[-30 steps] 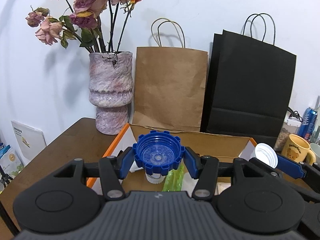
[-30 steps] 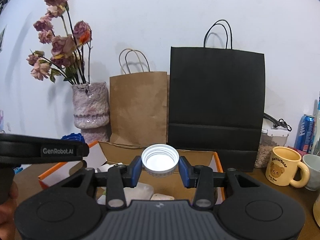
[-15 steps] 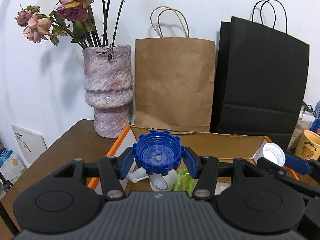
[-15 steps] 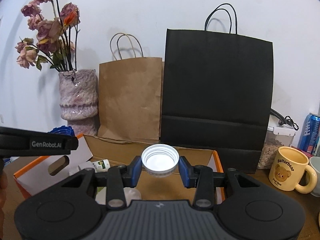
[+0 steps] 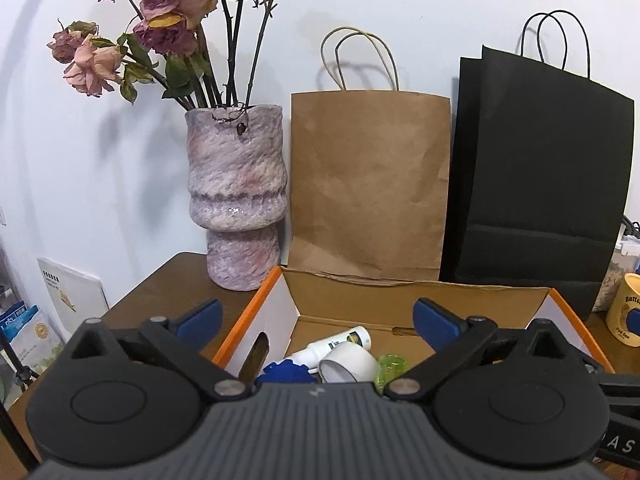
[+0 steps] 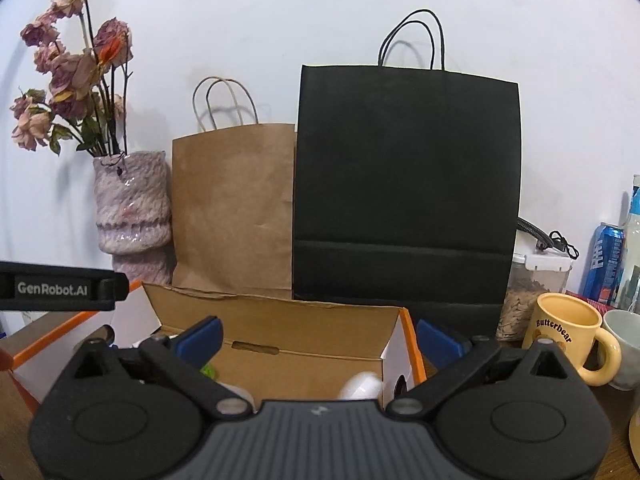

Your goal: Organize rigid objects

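Brown wooden table [image 5: 168, 280] — white wall [image 5: 440, 20] behind.

White wall [image 5: 400, 8] behind a brown wooden table [image 5: 160, 292].
Soft shadows fall on the wall at upper left; the table fills the lower frame.

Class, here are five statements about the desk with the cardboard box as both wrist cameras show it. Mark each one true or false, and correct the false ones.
1. The brown paper bag stands between the vase and the black paper bag. True.
2. The left gripper clamps a blue cap. False: its jaws are opening with nothing between them; the blue cap lies in the cardboard box.
3. The vase holds dried roses. True.
4. The yellow mug sits inside the box. False: it stands on the desk to the right of the box.
5. The right gripper grips a white cap. False: its jaws are opening, empty.
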`<state>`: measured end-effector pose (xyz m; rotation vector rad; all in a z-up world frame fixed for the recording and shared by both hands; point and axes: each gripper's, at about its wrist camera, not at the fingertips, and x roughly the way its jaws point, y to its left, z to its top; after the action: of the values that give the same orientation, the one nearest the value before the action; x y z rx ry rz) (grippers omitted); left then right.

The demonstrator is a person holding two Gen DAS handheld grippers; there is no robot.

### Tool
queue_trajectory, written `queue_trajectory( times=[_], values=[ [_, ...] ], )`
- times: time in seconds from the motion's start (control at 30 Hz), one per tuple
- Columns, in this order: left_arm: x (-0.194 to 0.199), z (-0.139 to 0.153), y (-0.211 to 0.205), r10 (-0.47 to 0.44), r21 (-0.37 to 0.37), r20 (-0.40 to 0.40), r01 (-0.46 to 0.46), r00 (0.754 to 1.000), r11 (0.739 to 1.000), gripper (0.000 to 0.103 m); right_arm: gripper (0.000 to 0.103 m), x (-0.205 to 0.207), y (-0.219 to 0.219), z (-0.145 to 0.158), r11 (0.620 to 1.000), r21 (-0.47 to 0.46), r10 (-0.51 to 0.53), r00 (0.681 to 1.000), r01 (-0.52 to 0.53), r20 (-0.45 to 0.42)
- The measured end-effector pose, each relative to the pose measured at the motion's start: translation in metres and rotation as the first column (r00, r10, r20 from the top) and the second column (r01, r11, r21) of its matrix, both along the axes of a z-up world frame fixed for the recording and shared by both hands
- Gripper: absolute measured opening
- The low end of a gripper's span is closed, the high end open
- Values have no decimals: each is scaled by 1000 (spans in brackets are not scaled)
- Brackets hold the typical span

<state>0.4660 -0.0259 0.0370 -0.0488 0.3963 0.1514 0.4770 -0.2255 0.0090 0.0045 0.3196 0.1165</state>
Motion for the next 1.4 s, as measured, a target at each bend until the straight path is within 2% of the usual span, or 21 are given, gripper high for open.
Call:
queue_trajectory(
  times=[0.6,0.9,1.4],
  values=[
    [-13,5,2,-10,-10,9,11,1000,1000,103,103,-16,-4,10,1000,12,-1,1000,1,27],
    [-54,20,6,-53,-7,40,53,998,999,103,103,-56,-6,27,999,13,33,998,-34,60],
    [-144,25,17,-81,18,0,81,997,997,103,103,-153,-8,35,999,-2,44,999,-44,30]
  ],
)
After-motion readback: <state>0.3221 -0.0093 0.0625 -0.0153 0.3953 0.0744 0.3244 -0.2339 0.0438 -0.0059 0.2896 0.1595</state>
